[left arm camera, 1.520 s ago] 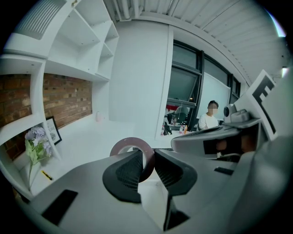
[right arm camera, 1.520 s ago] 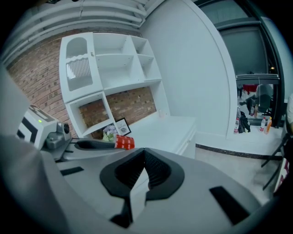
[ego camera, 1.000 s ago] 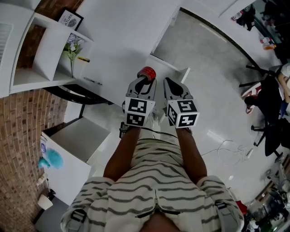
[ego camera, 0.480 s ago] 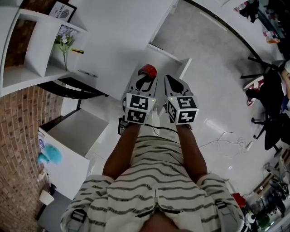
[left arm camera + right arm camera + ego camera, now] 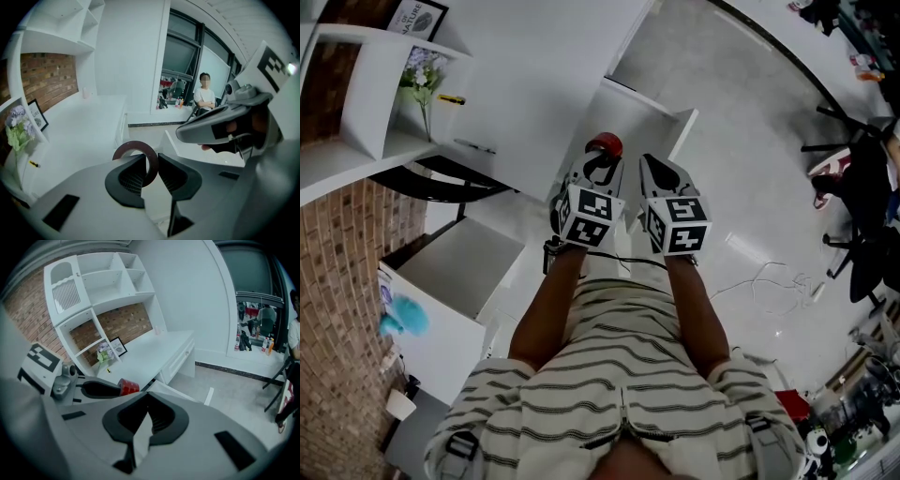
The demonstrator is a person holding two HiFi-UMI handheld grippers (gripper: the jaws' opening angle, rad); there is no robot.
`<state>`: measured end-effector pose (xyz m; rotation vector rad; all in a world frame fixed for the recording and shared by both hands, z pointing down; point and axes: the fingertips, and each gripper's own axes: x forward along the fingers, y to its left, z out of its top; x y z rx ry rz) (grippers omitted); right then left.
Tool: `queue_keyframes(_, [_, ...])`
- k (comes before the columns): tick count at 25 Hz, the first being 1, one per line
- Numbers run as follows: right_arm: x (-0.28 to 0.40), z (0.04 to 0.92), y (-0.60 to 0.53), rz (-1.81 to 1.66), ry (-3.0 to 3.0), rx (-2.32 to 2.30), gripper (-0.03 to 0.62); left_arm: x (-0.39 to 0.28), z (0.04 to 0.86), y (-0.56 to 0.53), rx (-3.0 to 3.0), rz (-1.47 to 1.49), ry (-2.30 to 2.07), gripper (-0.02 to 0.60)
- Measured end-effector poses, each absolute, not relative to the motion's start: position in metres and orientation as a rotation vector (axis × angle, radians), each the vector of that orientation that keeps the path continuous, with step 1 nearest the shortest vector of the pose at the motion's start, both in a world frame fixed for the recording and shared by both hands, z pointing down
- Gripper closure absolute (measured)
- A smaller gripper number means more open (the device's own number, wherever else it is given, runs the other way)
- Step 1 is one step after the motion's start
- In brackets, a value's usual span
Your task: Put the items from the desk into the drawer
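Note:
A red tape roll (image 5: 604, 144) stands on edge between the pads of my left gripper (image 5: 601, 161), which is shut on it; in the left gripper view the roll (image 5: 136, 144) shows as a dark red ring pinched in the jaws of that gripper (image 5: 152, 169). Beside it on the right, my right gripper (image 5: 649, 171) is shut with nothing in it; its tips (image 5: 149, 412) meet. Both hang over the open white drawer (image 5: 682, 127) that sticks out from the white desk (image 5: 534, 75). The right gripper view shows the roll (image 5: 127, 386) to the left.
On the desk lie a yellow pen (image 5: 450, 98) and a black pen (image 5: 475, 145), next to a shelf with flowers (image 5: 419, 80) and a framed picture (image 5: 412, 17). A low white cabinet (image 5: 459, 281) stands left. Chairs (image 5: 862, 225) and a floor cable (image 5: 769, 281) are right.
Both grippers have sunk toward the open drawer, the left one still holding the tape roll. The jaws look the same.

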<state>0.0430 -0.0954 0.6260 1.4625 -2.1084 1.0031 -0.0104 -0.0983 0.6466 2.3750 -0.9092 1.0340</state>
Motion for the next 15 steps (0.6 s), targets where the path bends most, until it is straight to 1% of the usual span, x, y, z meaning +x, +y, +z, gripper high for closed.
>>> queue_keyframes(15, [0.053, 0.645, -0.086, 1.052, -2.075, 1.462, 0.583, 0.003, 0.707, -0.084, 2.485, 1.588, -0.576, 0.499])
